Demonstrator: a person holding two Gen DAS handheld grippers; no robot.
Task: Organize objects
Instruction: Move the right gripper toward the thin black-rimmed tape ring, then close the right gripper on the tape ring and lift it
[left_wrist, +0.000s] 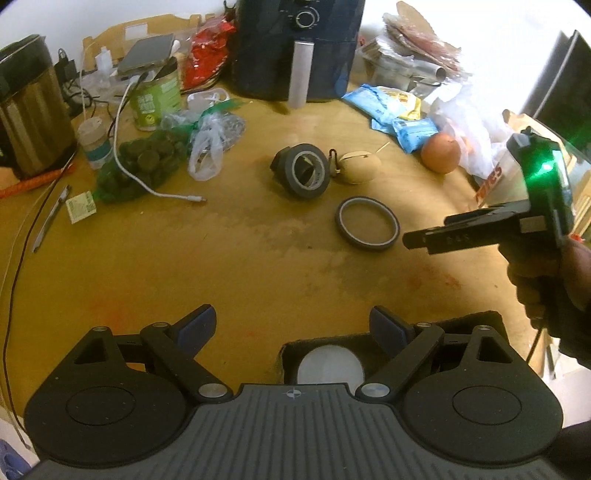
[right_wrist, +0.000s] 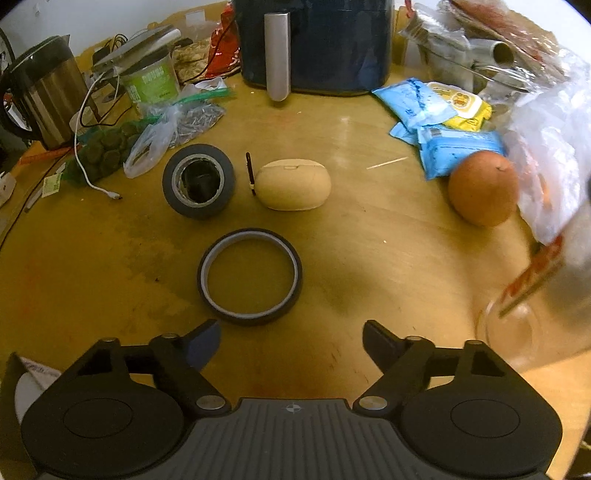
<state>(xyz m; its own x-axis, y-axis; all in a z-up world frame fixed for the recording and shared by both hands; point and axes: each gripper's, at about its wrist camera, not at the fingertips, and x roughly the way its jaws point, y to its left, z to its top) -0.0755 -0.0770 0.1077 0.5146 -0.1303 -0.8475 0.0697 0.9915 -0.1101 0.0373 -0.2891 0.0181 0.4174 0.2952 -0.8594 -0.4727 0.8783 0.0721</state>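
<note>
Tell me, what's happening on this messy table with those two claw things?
A person is tidying the table with a hand-held tool in each hand. Both tools are open and hold nothing. The right tool points at the thin tape ring lying flat just ahead of it, seemingly the next thing to pick up. The left tool hangs over bare table near a dark box with a white disc in it. The thick tape roll, tan case and orange lie untouched.

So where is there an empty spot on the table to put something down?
Bare wood lies in front of the left gripper, between it and the thin tape ring. Another bare patch sits between the beige case and the orange. The back, around the air fryer and kettle, is crowded.
</note>
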